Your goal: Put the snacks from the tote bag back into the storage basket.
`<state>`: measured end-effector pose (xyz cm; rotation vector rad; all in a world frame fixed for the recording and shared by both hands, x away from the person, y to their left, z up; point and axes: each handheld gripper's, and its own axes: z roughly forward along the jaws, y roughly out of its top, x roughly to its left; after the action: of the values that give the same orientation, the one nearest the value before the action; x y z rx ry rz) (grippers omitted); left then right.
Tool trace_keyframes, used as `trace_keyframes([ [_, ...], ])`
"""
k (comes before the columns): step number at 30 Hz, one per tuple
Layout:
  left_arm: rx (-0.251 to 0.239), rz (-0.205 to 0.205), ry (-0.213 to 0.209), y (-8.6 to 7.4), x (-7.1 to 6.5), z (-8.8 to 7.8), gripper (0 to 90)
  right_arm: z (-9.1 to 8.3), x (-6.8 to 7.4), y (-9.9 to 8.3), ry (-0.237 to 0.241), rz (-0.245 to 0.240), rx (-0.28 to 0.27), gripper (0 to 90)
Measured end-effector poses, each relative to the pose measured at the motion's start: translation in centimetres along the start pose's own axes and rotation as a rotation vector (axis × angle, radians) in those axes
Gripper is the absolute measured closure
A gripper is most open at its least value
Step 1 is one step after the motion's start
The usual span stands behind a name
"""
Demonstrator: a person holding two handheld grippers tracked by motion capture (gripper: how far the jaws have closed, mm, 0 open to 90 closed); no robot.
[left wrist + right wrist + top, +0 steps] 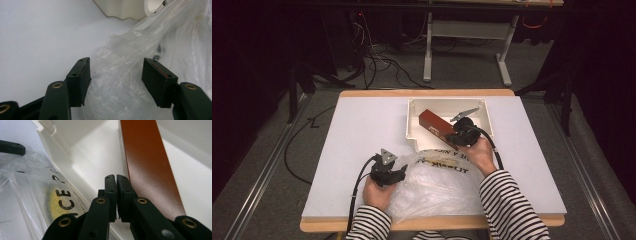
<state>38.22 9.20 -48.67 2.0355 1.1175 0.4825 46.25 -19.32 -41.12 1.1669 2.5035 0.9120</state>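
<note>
A white tray (413, 125) stands at the back middle of the table, with a reddish-brown box (433, 122) lying in it. My right gripper (451, 136) reaches over the tray's near rim. Its jaws are shut with nothing between them, right beside the box (147, 162) above the tray floor (100, 152). A crumpled clear plastic bag (437, 180) with black lettering lies in front of the tray. My left gripper (400, 172) sits at the bag's left edge. It (116, 75) is open, with a fold of the bag (120, 85) bulging between the pads.
The white tabletop (362, 130) stretches bare to the left and back. The tray's corner (120, 10) lies beyond the left gripper. The bag's printed edge (62, 197) lies against the tray's outer wall. Cables and a desk frame (428, 60) stand on the floor behind.
</note>
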Motion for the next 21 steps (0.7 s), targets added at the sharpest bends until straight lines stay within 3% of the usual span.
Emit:
trace_keyframes([
  [11,0.000,0.001,0.001,0.0,0.0,0.0,40.2,1.0,0.3,-0.4,-0.009,-0.004,0.045,90.0],
  [21,0.000,0.000,0.000,0.0,0.0,0.0,40.2,1.3,-0.3,-0.7,-0.035,0.027,0.069,90.0],
])
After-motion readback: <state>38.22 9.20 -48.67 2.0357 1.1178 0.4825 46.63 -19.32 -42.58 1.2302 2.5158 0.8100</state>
